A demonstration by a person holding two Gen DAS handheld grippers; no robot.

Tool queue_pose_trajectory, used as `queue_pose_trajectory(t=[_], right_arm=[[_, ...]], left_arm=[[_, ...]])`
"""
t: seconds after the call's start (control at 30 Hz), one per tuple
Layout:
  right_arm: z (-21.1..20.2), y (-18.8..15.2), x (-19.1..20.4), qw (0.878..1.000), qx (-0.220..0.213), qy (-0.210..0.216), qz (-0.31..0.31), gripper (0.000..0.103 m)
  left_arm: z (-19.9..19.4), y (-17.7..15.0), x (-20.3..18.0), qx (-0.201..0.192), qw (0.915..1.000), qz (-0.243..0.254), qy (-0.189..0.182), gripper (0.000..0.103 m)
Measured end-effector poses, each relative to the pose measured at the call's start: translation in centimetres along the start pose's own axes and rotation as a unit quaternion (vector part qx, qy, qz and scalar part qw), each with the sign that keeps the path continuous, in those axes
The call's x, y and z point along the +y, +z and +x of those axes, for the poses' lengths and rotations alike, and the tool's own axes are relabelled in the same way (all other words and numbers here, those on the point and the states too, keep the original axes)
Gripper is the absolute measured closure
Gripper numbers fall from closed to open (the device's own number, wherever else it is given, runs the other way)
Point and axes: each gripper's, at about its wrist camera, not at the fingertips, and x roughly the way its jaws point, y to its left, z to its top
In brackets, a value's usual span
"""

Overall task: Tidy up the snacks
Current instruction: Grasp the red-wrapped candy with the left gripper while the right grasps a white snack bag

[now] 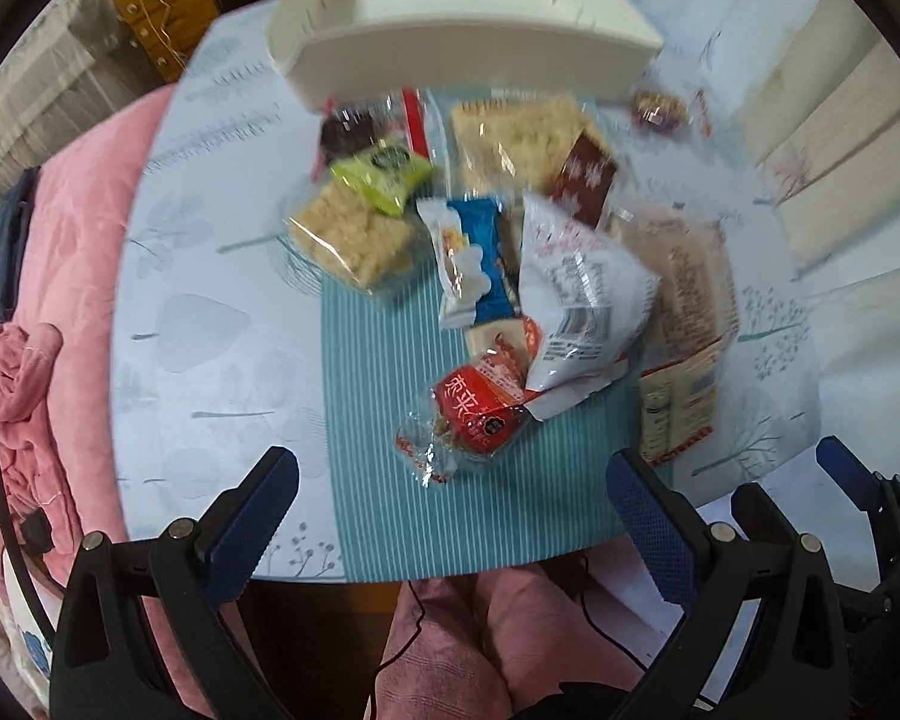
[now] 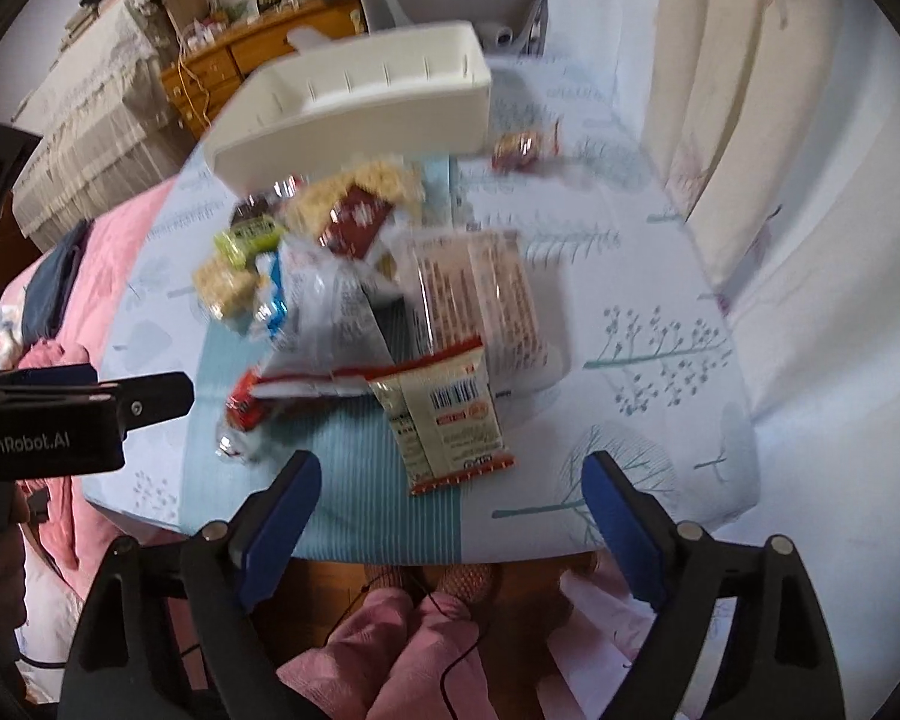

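With both my left claw point(image 1: 453, 507) and right claw point(image 2: 450, 504) open and empty above the overlapping snacks point(image 1: 492, 276) heaped on the bench point(image 1: 210, 372) before the white bin point(image 1: 450, 42), I risk pinching two crinkly wrappers together.

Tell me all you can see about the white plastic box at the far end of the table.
The box is a long, open container of cream-white plastic, as it looks, with rounded corners. Its inner wall carries a row of thin vertical slots, perhaps for dividers. No snack shows in the part of its inside that is visible. It stands upright at the far side of the table, behind the pile of snacks. The nearest packets lie close to its front wall; whether they touch it is unclear. Neither gripper touches it.
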Motion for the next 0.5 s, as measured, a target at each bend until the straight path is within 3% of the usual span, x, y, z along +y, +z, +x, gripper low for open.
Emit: queue_pose_trajectory(t=[0.23, 0.43, 0.5], right_arm=[[4.5, 0.2, 0.1, 0.999, 0.051, 0.007, -0.018, 0.021], [7.1, 0.3, 0.5, 0.996, 0.080, 0.007, -0.044, 0.026], [7.8, 0.2, 0.6, 0.995, 0.090, 0.008, -0.050, 0.027]], left_arm=[[5.1, 0.8, 0.1, 0.059, 0.9983, -0.004, 0.003, 0.005], [7.9, 1.5, 0.3, 0.086, 0.9963, -0.005, 0.008, 0.006], [8.7, 1.8, 0.1, 0.095, 0.9950, 0.000, 0.029, 0.007]])
